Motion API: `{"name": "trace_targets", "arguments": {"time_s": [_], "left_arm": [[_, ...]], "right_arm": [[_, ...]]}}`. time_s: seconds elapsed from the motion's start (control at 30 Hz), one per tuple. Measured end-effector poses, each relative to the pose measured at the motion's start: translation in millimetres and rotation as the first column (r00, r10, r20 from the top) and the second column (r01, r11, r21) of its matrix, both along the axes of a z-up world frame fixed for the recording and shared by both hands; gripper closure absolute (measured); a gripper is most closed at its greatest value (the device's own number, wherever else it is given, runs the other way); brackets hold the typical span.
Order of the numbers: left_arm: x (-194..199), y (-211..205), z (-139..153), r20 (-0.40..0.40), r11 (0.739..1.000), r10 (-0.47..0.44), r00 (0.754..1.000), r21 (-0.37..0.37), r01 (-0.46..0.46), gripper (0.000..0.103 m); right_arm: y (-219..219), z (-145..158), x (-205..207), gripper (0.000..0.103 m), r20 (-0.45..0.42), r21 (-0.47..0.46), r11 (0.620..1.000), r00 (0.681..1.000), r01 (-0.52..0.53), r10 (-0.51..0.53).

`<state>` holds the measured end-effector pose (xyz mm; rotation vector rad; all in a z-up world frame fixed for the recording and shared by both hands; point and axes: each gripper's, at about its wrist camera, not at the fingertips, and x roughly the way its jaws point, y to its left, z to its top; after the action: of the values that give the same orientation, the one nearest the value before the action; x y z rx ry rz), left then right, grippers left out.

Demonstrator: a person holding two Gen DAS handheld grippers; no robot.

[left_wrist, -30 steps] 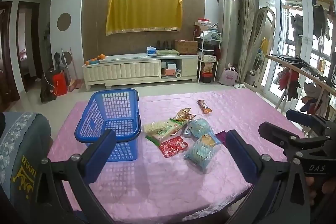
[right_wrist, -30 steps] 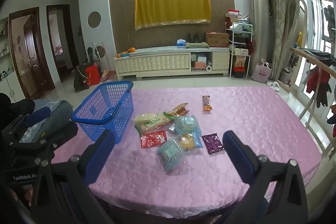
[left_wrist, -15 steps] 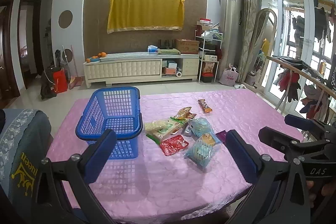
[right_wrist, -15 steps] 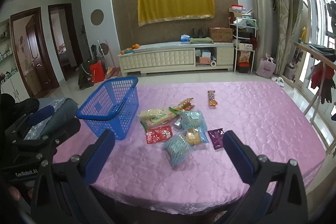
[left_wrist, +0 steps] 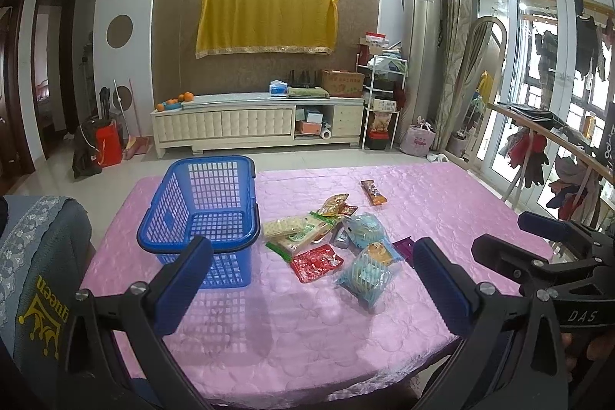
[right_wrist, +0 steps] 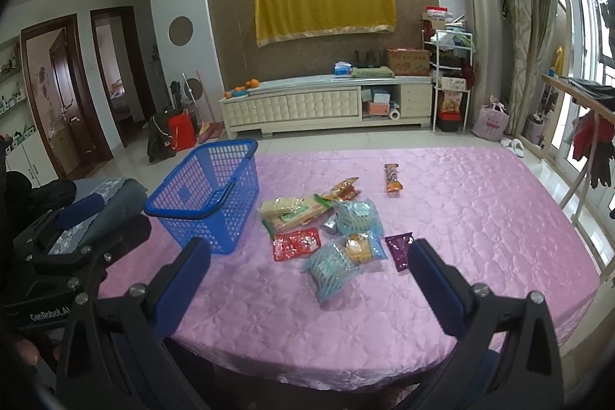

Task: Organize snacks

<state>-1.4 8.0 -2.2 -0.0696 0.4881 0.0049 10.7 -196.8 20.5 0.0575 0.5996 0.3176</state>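
Hovering released, left gripper [left_wrist: 311, 279] and right gripper [right_wrist: 307, 279], snack packets [right_wrist: 330, 237] ahead, basket [left_wrist: 203, 214] left.

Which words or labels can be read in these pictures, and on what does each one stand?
"queen": gold letters, with a crown, on the grey chair cover.
"DAS": on the right gripper body.
"GenRobot.AI": on the left gripper body.
Print on the snack packets and cardboard box: too small to read.
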Motion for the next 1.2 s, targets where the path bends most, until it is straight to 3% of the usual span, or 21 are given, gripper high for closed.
{"name": "trace_targets", "arguments": {"time_s": [1.2], "left_arm": [[-1.4,-0.9,-3.1,-0.018,1.0,-0.004,1.0,-0.003,0.004,0.0]], "right_arm": [[1.3,-4.1,1.5,0.0,-0.005,-0.007,1.0,1.0,0.003,-0.003]]}}
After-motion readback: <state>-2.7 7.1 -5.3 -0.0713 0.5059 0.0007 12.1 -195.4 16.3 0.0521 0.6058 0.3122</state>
